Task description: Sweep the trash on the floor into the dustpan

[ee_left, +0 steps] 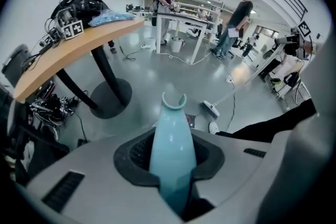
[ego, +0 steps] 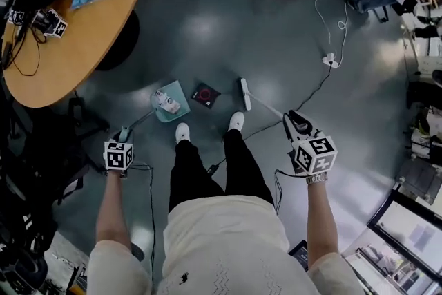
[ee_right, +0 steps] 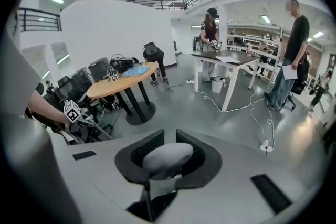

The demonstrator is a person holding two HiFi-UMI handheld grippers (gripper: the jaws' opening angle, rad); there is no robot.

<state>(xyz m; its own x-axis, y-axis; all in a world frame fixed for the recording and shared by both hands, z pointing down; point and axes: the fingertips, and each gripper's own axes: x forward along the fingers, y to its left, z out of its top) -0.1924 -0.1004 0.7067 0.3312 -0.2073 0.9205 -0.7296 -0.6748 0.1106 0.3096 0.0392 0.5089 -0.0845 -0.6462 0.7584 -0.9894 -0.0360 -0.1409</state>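
Below centre of the head view, locate the dustpan (ego: 177, 89) flat on the floor (ego: 207, 31) ahead of the shoes (ego: 182, 132), white trash (ego: 168, 103) inside and a dark packet (ego: 205, 94) just right of it. Trace its long handle down-left to the left tool (ego: 123, 136). Trace the broom (ego: 245, 88) shaft down-right to the right tool (ego: 297, 123).

Centre of the left gripper view: confirm jaws clamped on the teal dustpan handle (ee_left: 172, 149), long axis pointing up-frame.

Lower centre of the right gripper view: confirm jaws closed on the grey grip (ee_right: 167, 159).

Expect the packet to skid past the pan if swept off-line. Avoid tilting the pan, or collected trash may spill.
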